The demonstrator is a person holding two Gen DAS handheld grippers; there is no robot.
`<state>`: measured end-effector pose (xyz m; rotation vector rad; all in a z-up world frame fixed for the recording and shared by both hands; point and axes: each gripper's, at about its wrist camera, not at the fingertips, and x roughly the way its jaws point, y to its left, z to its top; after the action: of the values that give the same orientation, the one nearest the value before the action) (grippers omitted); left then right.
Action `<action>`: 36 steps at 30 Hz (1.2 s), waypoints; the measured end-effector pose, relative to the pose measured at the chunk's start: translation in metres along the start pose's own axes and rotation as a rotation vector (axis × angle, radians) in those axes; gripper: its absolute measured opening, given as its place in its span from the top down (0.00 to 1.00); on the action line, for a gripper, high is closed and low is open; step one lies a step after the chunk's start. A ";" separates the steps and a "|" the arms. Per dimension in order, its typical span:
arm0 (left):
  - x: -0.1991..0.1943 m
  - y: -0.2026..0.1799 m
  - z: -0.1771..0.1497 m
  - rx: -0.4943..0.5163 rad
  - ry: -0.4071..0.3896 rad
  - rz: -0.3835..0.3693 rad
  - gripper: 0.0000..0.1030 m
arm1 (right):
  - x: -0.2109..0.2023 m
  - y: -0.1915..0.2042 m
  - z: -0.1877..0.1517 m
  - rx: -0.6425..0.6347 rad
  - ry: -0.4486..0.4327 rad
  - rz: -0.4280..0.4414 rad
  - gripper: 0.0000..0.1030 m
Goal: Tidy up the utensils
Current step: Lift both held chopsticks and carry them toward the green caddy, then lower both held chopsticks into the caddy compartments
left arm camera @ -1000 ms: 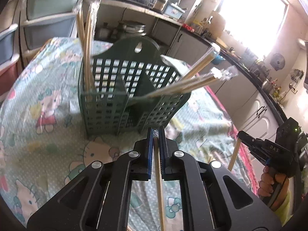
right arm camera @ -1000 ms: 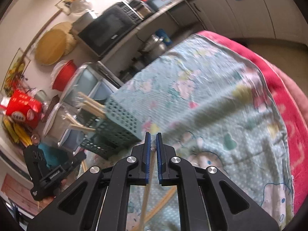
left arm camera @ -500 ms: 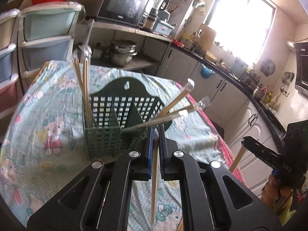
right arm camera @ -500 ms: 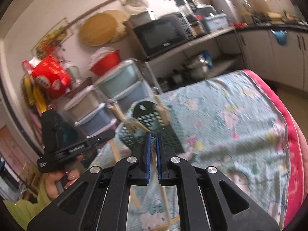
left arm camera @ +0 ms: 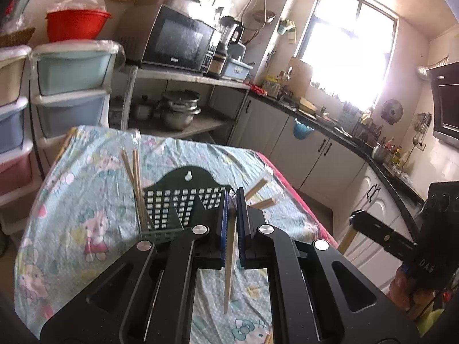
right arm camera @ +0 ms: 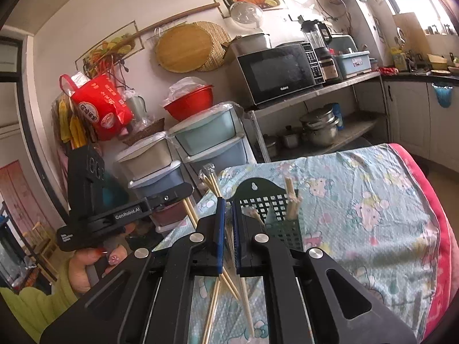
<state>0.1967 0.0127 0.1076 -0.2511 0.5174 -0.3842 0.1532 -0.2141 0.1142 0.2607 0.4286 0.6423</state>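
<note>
Right hand-held gripper (right arm camera: 227,209) pinches chopsticks (right arm camera: 243,295), seemingly several; basket (right arm camera: 266,200) half-hidden.

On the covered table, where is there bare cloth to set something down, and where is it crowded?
Bare cloth lies left of the green holder, toward the drawer units, and right of it toward the pink table edge. It is crowded right in front of the holder: loose chopsticks lie there, under both shut grippers.

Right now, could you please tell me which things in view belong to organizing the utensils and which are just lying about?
Belongs to the job:
- green utensil holder with chopsticks standing in it
- chopstick in left claw
- chopstick in right claw
- loose chopsticks on tablecloth

Just lying about:
- microwave
- red bowl
- steel pots
- drawer bins
</note>
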 end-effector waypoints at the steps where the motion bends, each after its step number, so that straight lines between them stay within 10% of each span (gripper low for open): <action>1: -0.002 0.000 0.002 0.003 -0.006 0.000 0.97 | 0.002 0.002 0.001 -0.003 -0.002 0.002 0.95; 36: -0.058 -0.004 0.096 0.071 -0.283 0.112 0.97 | 0.029 0.041 0.103 -0.159 -0.243 -0.021 0.95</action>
<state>0.1999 0.0462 0.2149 -0.2028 0.2377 -0.2524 0.2000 -0.1746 0.2107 0.1802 0.1459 0.6114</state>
